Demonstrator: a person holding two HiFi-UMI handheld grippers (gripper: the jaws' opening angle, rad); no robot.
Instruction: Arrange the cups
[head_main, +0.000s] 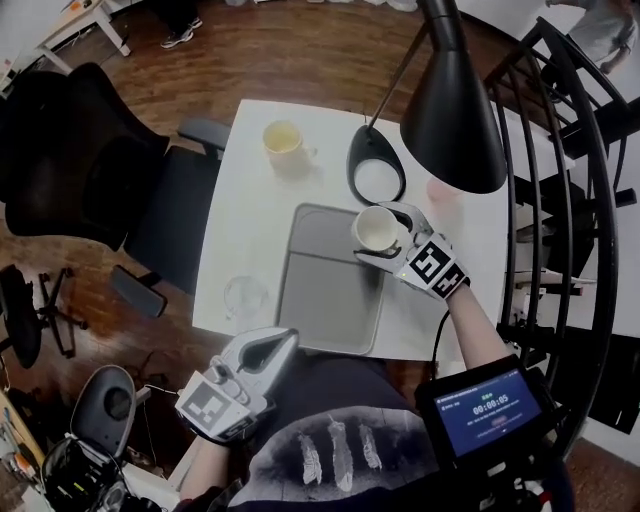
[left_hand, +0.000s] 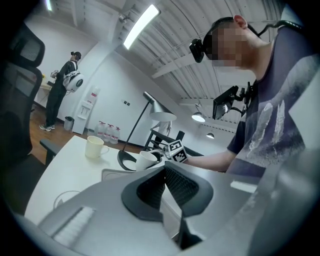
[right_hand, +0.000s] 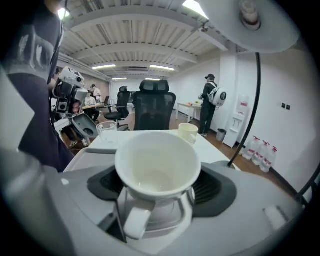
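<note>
carrying a white cup (head_main: 376, 228) over the far right corner of the grey tray (head_main: 325, 295). the right gripper (head_main: 393, 236) has its jaws pinched on the cup's body, one pad on each side. in the right gripper view the cup's mouth faces up and slightly forward, the inside is empty, and the handle points back toward the camera. whether the base touches the tray cannot be told from the head view.

the left gripper (head_main: 268, 350) hangs low at the near edge of the white table (head_main: 250, 215). its jaws are pressed together with nothing between them, and it is well apart from every cup.

a pale yellow mug (head_main: 283, 138) stands upright at the far side of the table, well apart from the tray. a clear glass (head_main: 245, 297) stands just beside the tray's left rim. the tray itself is bare. the lamp base (head_main: 375, 178) lies just beyond the tray's far right corner, near the held cup.

step in hand, as judged: bringing the first cup to the tray, with the mug and the glass not yet gathered.

next move, as judged: level the cup and lower it onto a bare part of the tray. spread the jaws and draw back along the handle's line so the cup is not tipped, keeping clear of the lamp. the left gripper would have to open before taking the glass.
</note>
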